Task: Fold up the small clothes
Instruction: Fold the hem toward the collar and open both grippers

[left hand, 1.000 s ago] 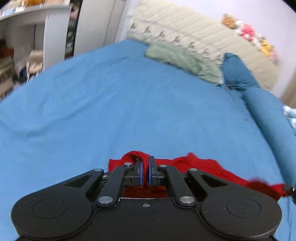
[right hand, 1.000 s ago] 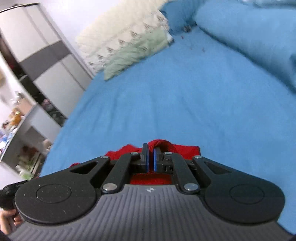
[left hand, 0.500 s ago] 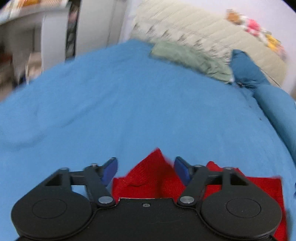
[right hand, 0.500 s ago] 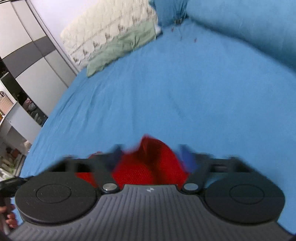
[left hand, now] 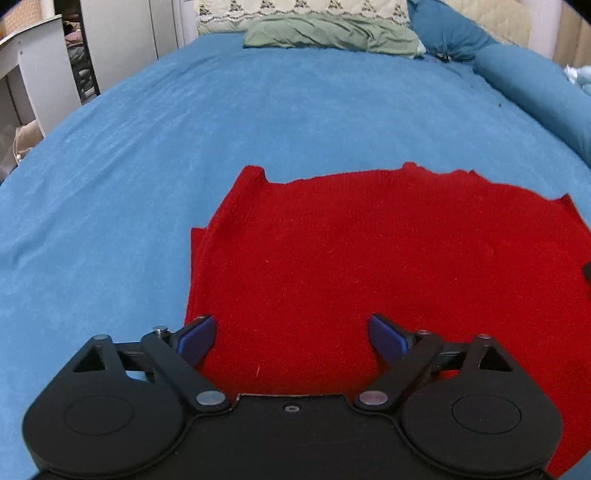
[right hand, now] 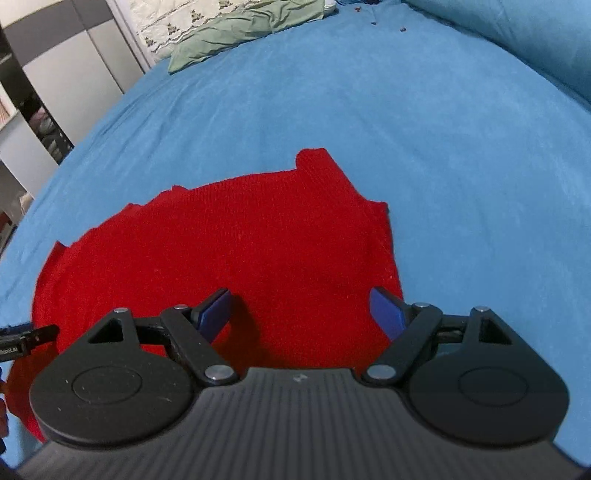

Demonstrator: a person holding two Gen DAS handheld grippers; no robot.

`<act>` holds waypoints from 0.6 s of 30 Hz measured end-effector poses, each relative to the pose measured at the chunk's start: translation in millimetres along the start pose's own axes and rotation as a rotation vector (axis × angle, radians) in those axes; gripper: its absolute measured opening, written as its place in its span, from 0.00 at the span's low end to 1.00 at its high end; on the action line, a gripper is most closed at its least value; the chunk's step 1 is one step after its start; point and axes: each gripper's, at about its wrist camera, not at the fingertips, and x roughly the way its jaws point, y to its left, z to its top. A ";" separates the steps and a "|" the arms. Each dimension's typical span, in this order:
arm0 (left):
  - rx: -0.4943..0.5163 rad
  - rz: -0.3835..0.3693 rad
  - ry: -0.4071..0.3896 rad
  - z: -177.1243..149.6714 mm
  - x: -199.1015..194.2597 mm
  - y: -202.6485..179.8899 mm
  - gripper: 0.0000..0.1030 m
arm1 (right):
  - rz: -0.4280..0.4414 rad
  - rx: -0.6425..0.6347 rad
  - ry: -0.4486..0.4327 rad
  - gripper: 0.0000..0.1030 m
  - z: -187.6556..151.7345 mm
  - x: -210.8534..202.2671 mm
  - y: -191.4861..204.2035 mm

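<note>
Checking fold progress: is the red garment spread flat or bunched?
Spread flat: the red garment lies smooth on the blue bedcover, its edges visible.

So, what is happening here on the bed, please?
A person is folding a small red knitted garment on a bed with a blue cover, using a handheld gripper in each hand. Both the left gripper and the right gripper have just opened their jaws and hold nothing. The garment lies flat on the cover, under both grippers. A green cloth lies near the pillows.
</note>
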 end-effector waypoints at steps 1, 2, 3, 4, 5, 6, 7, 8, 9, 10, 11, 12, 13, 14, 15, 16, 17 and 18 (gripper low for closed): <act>0.001 0.004 0.013 2.8 -1.4 -0.6 0.90 | -0.005 -0.021 0.008 0.95 1.9 1.2 2.6; 0.004 0.010 0.025 4.5 -4.4 -1.1 0.90 | -0.008 -0.037 0.015 0.95 4.7 2.2 4.8; 0.010 0.017 0.031 10.3 -8.8 -0.4 0.90 | -0.004 -0.044 0.023 0.94 7.5 0.0 5.6; 0.018 0.025 0.026 14.9 -16.4 -2.8 0.90 | 0.002 -0.042 0.026 0.93 13.1 -3.2 4.7; 0.028 0.035 0.013 18.8 -27.3 -6.6 0.90 | 0.015 -0.038 0.023 0.93 17.7 -9.9 4.2; 0.037 0.049 0.010 22.3 -38.3 -10.7 0.90 | 0.027 -0.031 0.010 0.93 25.1 -16.8 5.2; 0.041 0.065 0.018 25.7 -49.3 -15.2 0.90 | 0.030 -0.022 -0.006 0.93 28.2 -30.4 3.7; 0.044 0.066 0.027 28.6 -60.7 -21.3 0.90 | 0.011 -0.014 -0.016 0.93 34.5 -41.2 5.2; 0.046 0.062 0.033 30.0 -69.1 -27.2 0.91 | -0.023 -0.015 -0.020 0.93 35.2 -54.0 6.4; 0.047 0.059 0.040 31.2 -77.8 -35.7 0.93 | -0.052 -0.024 -0.022 0.93 34.5 -67.0 7.9; 0.045 0.052 0.050 30.3 -84.3 -42.0 0.94 | -0.067 -0.037 -0.023 0.93 32.3 -78.8 8.8; 0.037 0.037 0.062 30.3 -87.8 -49.4 0.96 | -0.080 -0.049 -0.026 0.93 28.9 -90.9 8.9; 0.028 0.016 0.072 29.3 -91.2 -57.7 0.97 | -0.087 -0.057 -0.024 0.93 25.7 -99.4 8.1; 0.024 -0.009 0.083 28.6 -91.1 -68.2 0.97 | -0.095 -0.062 -0.017 0.93 21.8 -106.5 5.9; 0.026 -0.024 0.094 28.8 -86.7 -79.0 0.97 | -0.105 -0.056 -0.011 0.93 17.3 -110.8 2.2; 0.033 -0.030 0.103 27.5 -82.7 -88.9 0.97 | -0.107 -0.048 0.000 0.93 11.1 -113.8 -1.2; 0.048 -0.028 0.112 27.0 -75.2 -98.7 0.97 | -0.107 -0.043 0.017 0.93 6.5 -112.8 -5.0; 0.063 -0.025 0.121 25.5 -68.6 -107.7 0.97 | -0.115 -0.044 0.033 0.93 1.4 -111.0 -8.9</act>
